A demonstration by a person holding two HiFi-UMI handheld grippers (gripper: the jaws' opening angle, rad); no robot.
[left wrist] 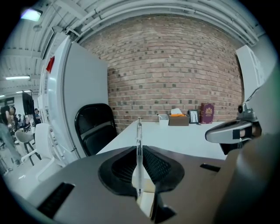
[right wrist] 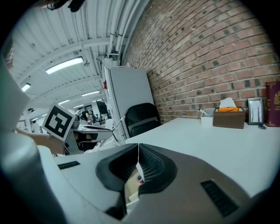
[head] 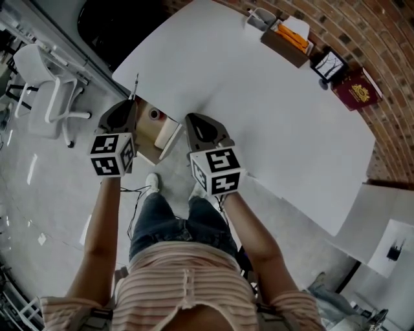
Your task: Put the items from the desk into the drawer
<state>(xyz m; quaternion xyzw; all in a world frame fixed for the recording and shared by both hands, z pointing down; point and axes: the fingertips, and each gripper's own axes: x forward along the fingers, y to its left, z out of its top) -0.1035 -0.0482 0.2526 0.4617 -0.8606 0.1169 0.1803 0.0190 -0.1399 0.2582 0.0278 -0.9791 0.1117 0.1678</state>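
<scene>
1. Left gripper view shows the pen (left wrist: 139, 144) standing upright. It is a slim stick with a clear, frosted barrel, a narrow clip near its top end and a darker point at its bottom end.
2. The pen sits between the ribbed black pads of the left gripper (head: 130, 106). The pads are closed onto the lower half of the barrel, and the upper half rises free above them.
3. In the head view the pen pokes up past the left gripper's nose, off the near corner of the white desk (head: 259, 103) and above the floor beside it.
4. The right gripper (right wrist: 138, 151) is just beside the left one. Its pads meet along a thin seam and it holds nothing.
5. Below and between the two grippers an open drawer (head: 147, 134) with a pale wooden inside juts from under the desk edge. A small round red-and-white thing (head: 154, 114) lies in it; what it is cannot be made out.
6. Along the far side of the desk, against the brick wall (left wrist: 175, 65), there are four things: a small white cup (head: 261, 17), a brown tissue box (head: 288, 42) with orange on top, a small picture frame (head: 328, 64) and a maroon booklet (head: 356, 89).
7. A black chair (left wrist: 94, 127) stands at the desk's left end.
</scene>
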